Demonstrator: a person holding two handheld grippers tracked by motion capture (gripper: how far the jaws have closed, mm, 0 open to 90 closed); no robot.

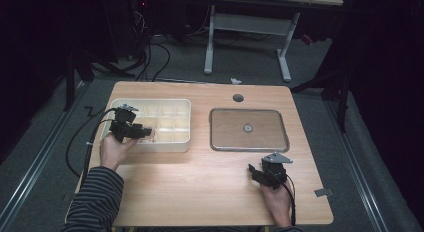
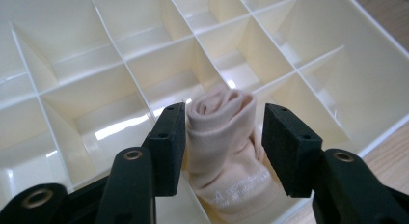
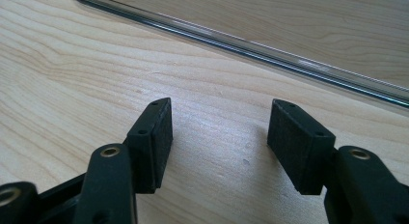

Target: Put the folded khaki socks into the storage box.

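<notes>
Rolled beige cloth sits upright in a near-edge compartment of the cream divider box. The left gripper straddles it with jaws parted: the left pad is at or just beside the fabric, the right pad is apart from it, so no grip. Judgement: placement looks done, with only the withdrawal left. All other compartments in view are bare.

The right gripper hovers over bare tabletop with jaws wide and nothing between them, near the metal-rimmed tray. A small round object lies at the tray's centre; I cannot tell what it is.

Obstacles: thin divider walls flank the roll closely and could catch a pad on retreat. Cables trail off the table's left side.
</notes>
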